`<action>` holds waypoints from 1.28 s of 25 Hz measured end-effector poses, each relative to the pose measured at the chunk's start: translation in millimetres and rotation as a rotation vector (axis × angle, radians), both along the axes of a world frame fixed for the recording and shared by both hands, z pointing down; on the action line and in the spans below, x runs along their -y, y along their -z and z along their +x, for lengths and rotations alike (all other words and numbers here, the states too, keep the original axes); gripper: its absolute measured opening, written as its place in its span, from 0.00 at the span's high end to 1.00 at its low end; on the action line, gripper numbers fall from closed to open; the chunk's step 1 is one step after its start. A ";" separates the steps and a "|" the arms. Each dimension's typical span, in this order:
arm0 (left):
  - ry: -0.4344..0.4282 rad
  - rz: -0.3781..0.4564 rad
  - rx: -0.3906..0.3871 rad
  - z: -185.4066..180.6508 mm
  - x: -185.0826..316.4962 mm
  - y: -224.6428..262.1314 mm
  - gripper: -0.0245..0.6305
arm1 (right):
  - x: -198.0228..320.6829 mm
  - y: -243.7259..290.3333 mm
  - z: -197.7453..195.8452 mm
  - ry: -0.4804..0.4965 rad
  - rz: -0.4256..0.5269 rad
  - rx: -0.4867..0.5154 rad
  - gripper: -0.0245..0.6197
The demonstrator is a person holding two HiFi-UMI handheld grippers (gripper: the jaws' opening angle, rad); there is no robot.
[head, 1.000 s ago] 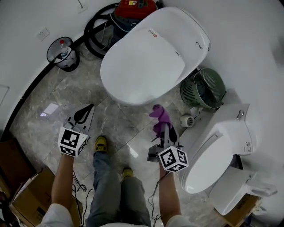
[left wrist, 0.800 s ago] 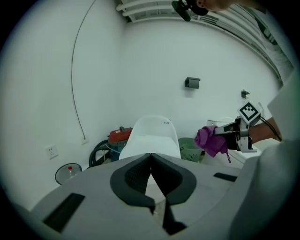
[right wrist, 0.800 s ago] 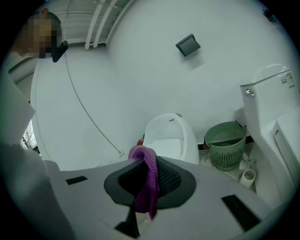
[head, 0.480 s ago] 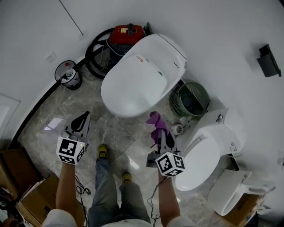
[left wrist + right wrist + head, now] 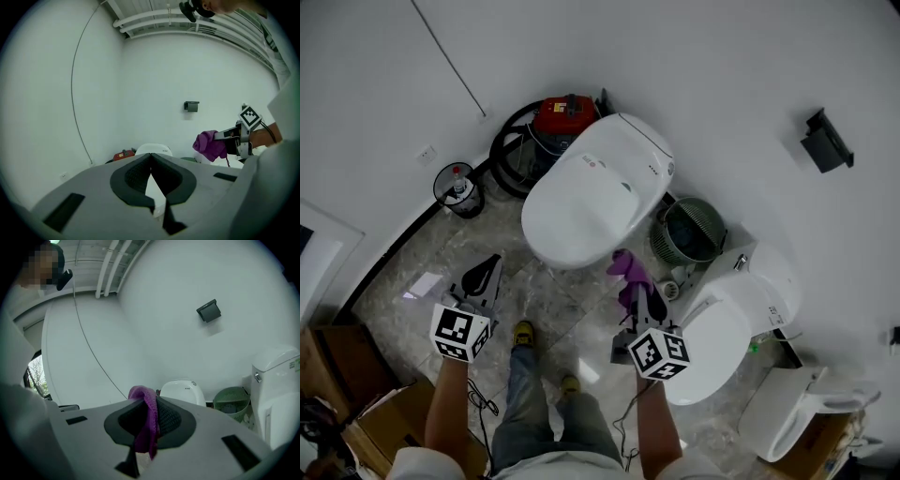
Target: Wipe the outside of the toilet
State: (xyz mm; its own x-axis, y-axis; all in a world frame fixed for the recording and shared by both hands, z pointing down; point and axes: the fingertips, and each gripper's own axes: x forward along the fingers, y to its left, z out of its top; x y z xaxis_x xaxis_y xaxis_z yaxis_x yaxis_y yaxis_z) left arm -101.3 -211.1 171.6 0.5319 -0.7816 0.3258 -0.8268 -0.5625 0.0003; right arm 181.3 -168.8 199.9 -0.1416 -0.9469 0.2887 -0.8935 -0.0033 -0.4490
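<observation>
Marble floor, white walls, closed-lid toilet, right tool clamping purple cloth, left tool pinched together, empty.

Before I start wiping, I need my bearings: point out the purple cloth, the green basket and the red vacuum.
Cloth (image 5: 628,269): head view, on its bunched upper end.
Basket (image 5: 662,240): head view, on its ribbed left wall.
Vacuum (image 5: 562,117): head view, on its red top.

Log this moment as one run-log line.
right gripper: shut on purple cloth | left gripper: shut, empty | toilet: lid down, not yet touched
</observation>
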 end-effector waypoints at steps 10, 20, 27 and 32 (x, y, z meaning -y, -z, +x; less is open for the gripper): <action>0.043 0.037 -0.057 -10.9 -33.3 84.5 0.94 | -27.1 92.2 -14.3 0.015 0.063 -0.031 0.88; 0.056 0.077 -0.088 -18.3 -56.4 143.8 0.94 | -52.2 156.9 -16.3 0.008 0.099 -0.047 0.88; 0.052 0.099 -0.099 -23.7 -71.5 175.0 0.94 | -73.0 189.1 -15.1 -0.019 0.124 -0.072 0.88; 0.047 0.149 -0.097 -22.3 -74.2 200.2 0.94 | -82.9 202.9 -13.3 -0.029 0.146 -0.074 0.88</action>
